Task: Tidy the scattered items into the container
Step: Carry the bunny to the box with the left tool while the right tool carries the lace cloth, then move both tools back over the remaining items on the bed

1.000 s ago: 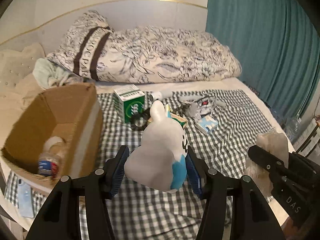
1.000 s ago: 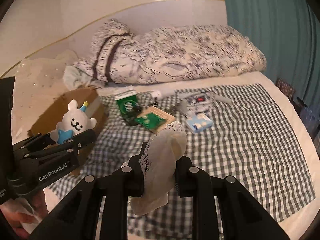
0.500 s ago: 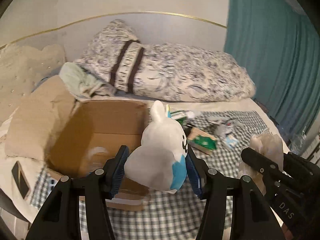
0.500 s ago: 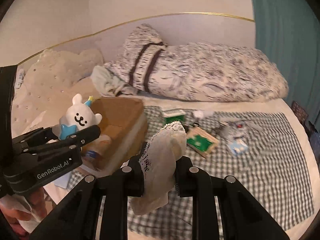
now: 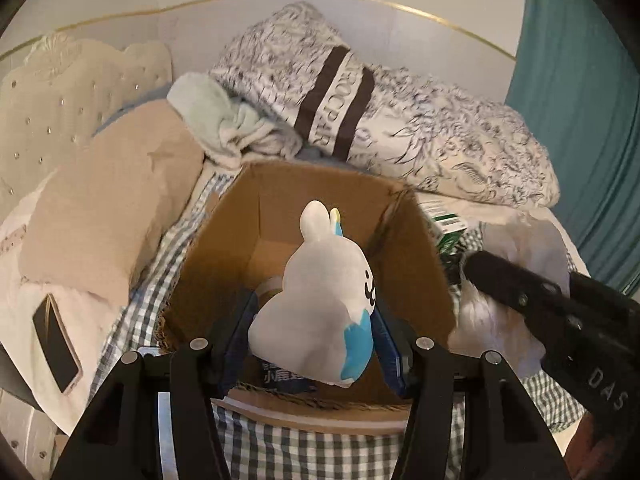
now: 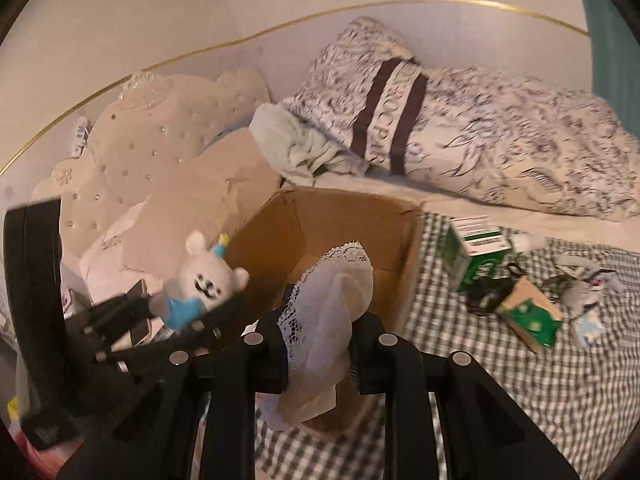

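My left gripper (image 5: 314, 332) is shut on a white plush bunny (image 5: 320, 304) with a blue patch and holds it above the open cardboard box (image 5: 276, 216). The bunny also shows in the right wrist view (image 6: 204, 276). My right gripper (image 6: 320, 340) is shut on a white lace-edged cloth (image 6: 328, 300) over the box's near right side (image 6: 328, 216); the cloth also shows in the left wrist view (image 5: 520, 248). A green carton (image 6: 476, 252), a green packet (image 6: 528, 316), a grey toy (image 6: 580, 288) and a small blue pack (image 6: 588, 328) lie on the checked sheet.
A patterned duvet (image 5: 440, 136) and a pale green towel (image 5: 224, 120) lie behind the box. A beige pillow (image 5: 108, 208) and a phone (image 5: 56, 340) lie to its left. A teal curtain (image 5: 580, 80) hangs on the right.
Both grippers have swung left with their loads. The box, off to the left a second ago, is now straight under the bunny and the cloth.
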The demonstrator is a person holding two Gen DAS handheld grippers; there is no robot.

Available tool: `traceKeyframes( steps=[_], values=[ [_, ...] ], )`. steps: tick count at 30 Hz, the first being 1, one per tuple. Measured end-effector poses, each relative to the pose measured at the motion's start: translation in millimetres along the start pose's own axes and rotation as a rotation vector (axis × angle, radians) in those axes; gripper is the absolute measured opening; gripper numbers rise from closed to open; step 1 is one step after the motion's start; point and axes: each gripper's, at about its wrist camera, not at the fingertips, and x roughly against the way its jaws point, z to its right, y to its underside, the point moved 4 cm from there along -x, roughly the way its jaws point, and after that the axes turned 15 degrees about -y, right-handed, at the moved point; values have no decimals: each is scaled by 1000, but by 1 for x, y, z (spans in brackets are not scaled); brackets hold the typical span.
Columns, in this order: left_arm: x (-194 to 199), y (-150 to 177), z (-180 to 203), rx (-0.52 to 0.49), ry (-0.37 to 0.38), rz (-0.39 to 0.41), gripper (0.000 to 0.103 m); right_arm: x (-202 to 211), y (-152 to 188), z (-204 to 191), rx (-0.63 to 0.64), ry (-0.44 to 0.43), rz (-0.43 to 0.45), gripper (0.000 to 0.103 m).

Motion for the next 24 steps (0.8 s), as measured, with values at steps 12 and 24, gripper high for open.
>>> traceKeyframes(
  steps=[12, 24],
  values=[
    [-48, 16, 8, -20, 25, -61, 99, -55, 5, 20, -54, -17, -43, 55],
    [-23, 14, 33, -43, -9, -28, 103, -8, 1, 33, -54, 8, 72, 79]
  ],
)
